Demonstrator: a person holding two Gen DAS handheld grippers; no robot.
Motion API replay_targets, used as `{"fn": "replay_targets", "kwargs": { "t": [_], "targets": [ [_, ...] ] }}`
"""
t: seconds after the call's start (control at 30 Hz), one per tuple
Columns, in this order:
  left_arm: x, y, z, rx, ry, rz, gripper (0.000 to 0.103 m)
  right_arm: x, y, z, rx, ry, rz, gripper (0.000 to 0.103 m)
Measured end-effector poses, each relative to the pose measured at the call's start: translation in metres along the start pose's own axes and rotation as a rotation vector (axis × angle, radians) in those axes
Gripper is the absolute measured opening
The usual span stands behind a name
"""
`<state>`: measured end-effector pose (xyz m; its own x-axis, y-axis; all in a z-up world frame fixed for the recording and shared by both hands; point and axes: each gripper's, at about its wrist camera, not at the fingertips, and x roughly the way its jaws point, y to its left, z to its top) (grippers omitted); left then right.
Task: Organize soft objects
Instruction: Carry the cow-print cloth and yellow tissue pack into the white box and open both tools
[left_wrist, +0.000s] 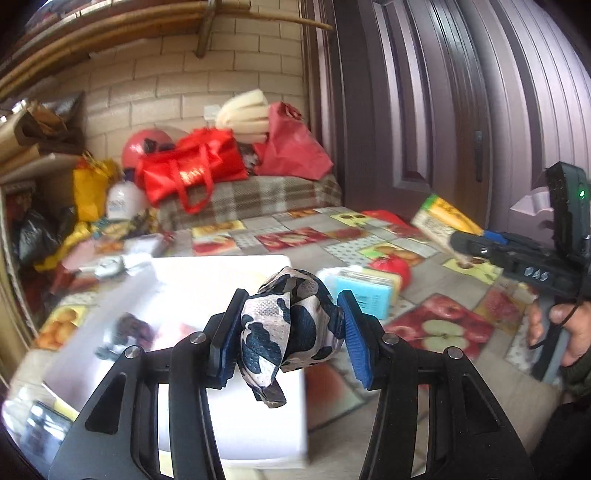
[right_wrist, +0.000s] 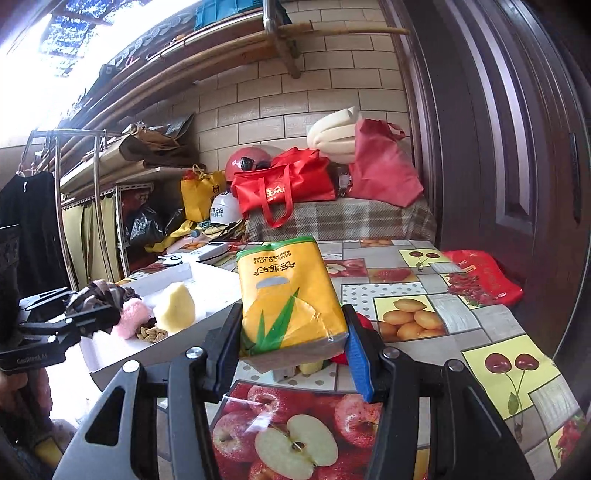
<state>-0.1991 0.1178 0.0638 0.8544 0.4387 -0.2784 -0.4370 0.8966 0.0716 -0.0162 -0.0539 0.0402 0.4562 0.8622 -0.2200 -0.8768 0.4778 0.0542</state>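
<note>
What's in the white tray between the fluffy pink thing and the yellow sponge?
Nothing sits between them: in the right wrist view the pink fluffy piece and yellow sponge lie side by side in the white tray.

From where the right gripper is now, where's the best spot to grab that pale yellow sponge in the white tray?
Grip the pale yellow sponge across its lower, wider body, coming from above. It stands upright and tapers at the top, with the pink fluffy item touching one side and the tray wall close behind.

Left hand-held gripper (left_wrist: 291, 325) clamped, right hand-held gripper (right_wrist: 293, 332) clamped, both raised
</note>
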Motion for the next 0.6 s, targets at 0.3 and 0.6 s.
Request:
{"fn": "replay_targets", "kwargs": {
  "t": [0.3,0.6],
  "targets": [
    [0.008,0.051,-0.008,-0.162,0.019,0.051,0.049,0.003,-0.001,0.001,0.007,0.018,-0.007,0.051],
    [0.007,0.046,-0.01,-0.149,0.023,0.076,0.049,0.018,0.008,0.001,0.034,0.036,0.035,0.051]
  ]
}}
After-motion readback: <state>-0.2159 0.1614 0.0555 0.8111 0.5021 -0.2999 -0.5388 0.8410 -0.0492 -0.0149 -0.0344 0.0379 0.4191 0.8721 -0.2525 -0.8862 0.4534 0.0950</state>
